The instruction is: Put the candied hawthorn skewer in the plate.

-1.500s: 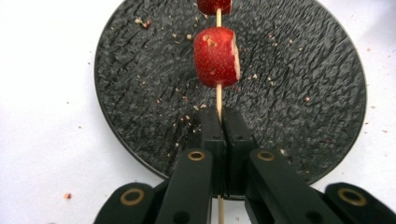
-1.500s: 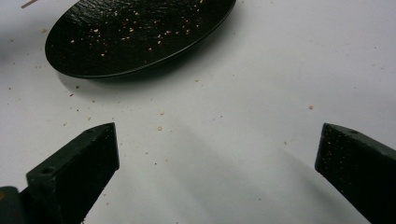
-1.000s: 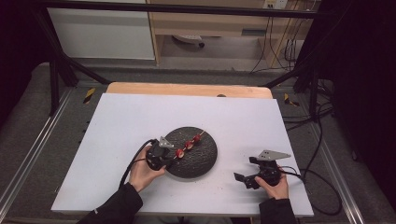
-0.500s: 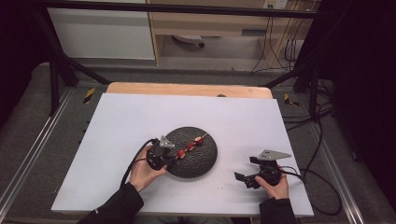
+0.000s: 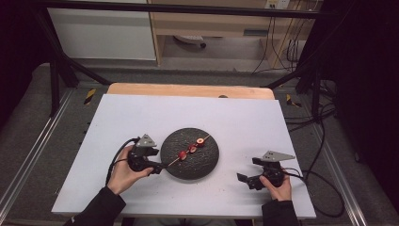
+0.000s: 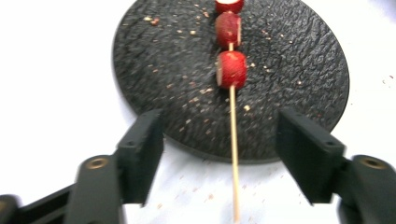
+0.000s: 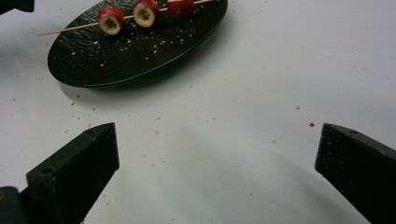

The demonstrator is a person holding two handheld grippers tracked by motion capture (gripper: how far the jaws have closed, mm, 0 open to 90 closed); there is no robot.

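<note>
A wooden skewer (image 5: 190, 149) with three red fruit pieces lies across a round black plate (image 5: 202, 162) in the middle of the white table. My left gripper (image 5: 155, 160) is at the plate's left edge, open. The skewer's bare stick (image 6: 233, 140) runs between its jaws without touching either, and the nearest fruit piece (image 6: 232, 69) lies just beyond them on the plate (image 6: 289, 60). My right gripper (image 5: 248, 170) is open and holds nothing, low over bare table right of the plate. Its own view shows the plate (image 7: 140, 51) and skewer (image 7: 144, 13) farther off.
Crumbs are scattered on the plate and the white table top (image 5: 244, 122). A wooden strip (image 5: 188, 90) edges the table's far side. Cables trail from both grippers, and black frame bars stand at the back corners.
My left gripper has drawn back to the left, off the plate. The skewer has come down flat on the plate. The right gripper has stayed put.
</note>
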